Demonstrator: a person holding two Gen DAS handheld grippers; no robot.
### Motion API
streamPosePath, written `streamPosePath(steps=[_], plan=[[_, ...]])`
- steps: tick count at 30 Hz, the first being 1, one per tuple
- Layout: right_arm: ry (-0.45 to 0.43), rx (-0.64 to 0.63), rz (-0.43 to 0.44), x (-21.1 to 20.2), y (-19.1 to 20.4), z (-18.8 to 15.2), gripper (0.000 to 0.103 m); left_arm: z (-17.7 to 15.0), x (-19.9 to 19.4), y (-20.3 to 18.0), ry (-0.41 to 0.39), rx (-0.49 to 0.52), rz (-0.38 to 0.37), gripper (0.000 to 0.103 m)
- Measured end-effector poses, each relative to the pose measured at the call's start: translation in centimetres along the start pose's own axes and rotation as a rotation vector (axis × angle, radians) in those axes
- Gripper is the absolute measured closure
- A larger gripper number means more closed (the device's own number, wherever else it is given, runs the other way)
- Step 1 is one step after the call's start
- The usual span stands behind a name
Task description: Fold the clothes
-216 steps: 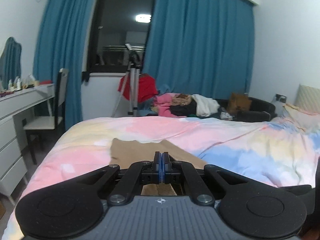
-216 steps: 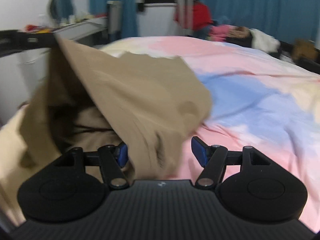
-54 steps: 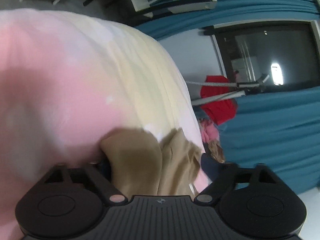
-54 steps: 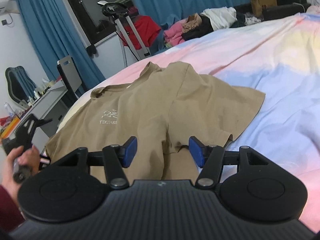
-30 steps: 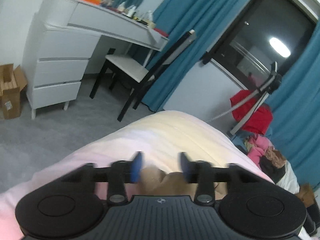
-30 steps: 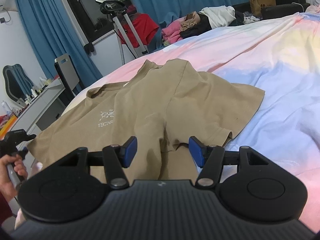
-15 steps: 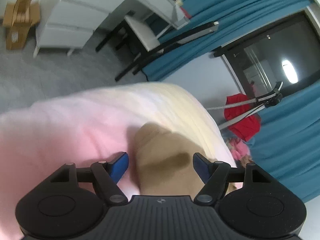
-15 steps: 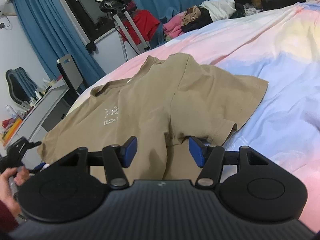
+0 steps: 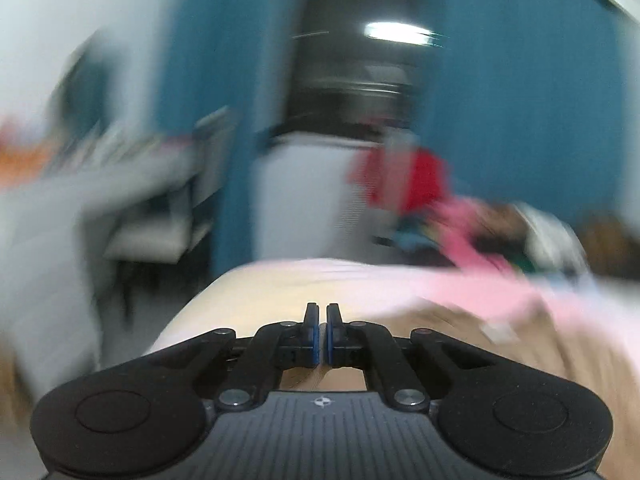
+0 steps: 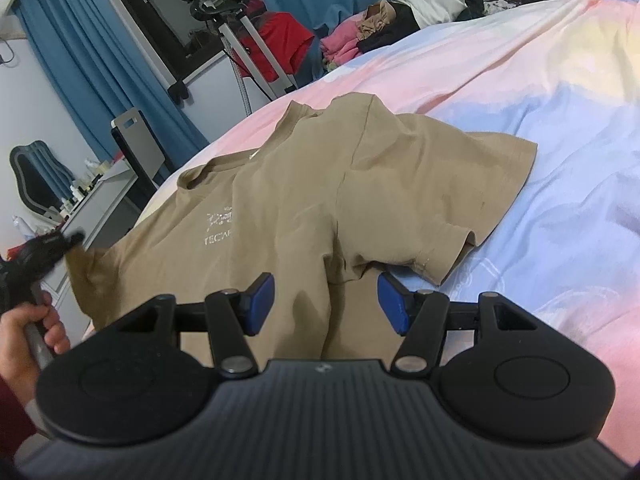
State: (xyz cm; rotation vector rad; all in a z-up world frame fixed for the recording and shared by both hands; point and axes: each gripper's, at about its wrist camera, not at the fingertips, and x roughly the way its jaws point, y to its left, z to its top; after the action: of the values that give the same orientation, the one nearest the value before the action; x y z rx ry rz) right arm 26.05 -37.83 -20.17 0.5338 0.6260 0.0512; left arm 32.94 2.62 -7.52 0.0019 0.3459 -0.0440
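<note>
A tan T-shirt point(image 10: 320, 184) with white chest lettering lies spread on the pastel bed cover point(image 10: 560, 152). My right gripper point(image 10: 326, 304) hovers open over the shirt's near side by the armpit, with cloth below its blue pads point(image 10: 262, 300) but not pinched. At the far left a hand point(image 10: 24, 336) holds my left gripper point(image 10: 60, 242), its jaws closing tight on the left sleeve's edge, which is pulled up into a peak. In the blurred left wrist view the left gripper point(image 9: 322, 320) is shut, with tan T-shirt cloth point(image 9: 460, 332) under it and to its right.
The bed's left edge drops to the floor beside a white dresser point(image 10: 92, 196) and a chair point(image 10: 138, 148). A tripod point(image 10: 248, 52) with a red garment stands by the dark window. A pile of clothes point(image 10: 400, 20) lies beyond the bed, before blue curtains.
My left gripper went from open around the sleeve end to shut on it, rolled upright and swung fast, blurring its view. The sleeve now stands lifted. My right gripper stayed put.
</note>
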Motion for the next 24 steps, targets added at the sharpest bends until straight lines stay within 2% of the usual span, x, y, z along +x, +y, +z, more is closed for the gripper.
streamPosePath(steps=[1, 3, 6, 9, 11, 13, 15, 18, 21, 24], plan=[[0.002, 0.001, 0.000, 0.0, 0.0, 0.0, 0.042, 0.0, -0.5, -2.4, -0.008, 0.108, -0.046, 0.099], [0.006, 0.004, -0.003, 0.1, -0.1, -0.2, 0.042, -1.1, -1.2, -5.8, 0.030, 0.220, -0.146, 0.099], [0.011, 0.007, -0.009, 0.2, -0.2, -0.3, 0.042, -3.5, -1.9, -9.0, 0.096, 0.314, -0.238, 0.090], [0.010, 0.009, -0.010, 0.0, -0.4, -0.3, 0.042, -6.2, -3.1, -10.6, 0.148, 0.405, -0.264, 0.079], [0.009, 0.009, -0.007, -0.1, -0.4, -0.3, 0.042, -7.7, -4.7, -9.7, 0.154, 0.414, -0.258, 0.066], [0.010, 0.005, -0.001, -0.2, -0.3, -0.3, 0.042, -8.3, -6.1, -8.6, 0.157, 0.382, -0.206, 0.044], [0.010, -0.004, 0.012, -0.1, -0.2, -0.4, 0.042, -8.6, -7.9, -7.8, 0.162, 0.347, -0.102, 0.044], [0.012, -0.022, 0.036, 0.1, 0.1, -0.7, 0.042, -8.3, -11.2, -6.0, 0.199, 0.223, 0.006, 0.035], [0.020, -0.041, 0.093, 0.2, 0.7, -1.1, 0.042, -7.6, -15.2, -4.9, 0.251, 0.088, 0.078, 0.034], [0.029, -0.077, 0.175, 0.1, 1.5, -1.8, 0.043, -7.3, -18.9, -4.6, 0.200, 0.013, 0.077, 0.024]])
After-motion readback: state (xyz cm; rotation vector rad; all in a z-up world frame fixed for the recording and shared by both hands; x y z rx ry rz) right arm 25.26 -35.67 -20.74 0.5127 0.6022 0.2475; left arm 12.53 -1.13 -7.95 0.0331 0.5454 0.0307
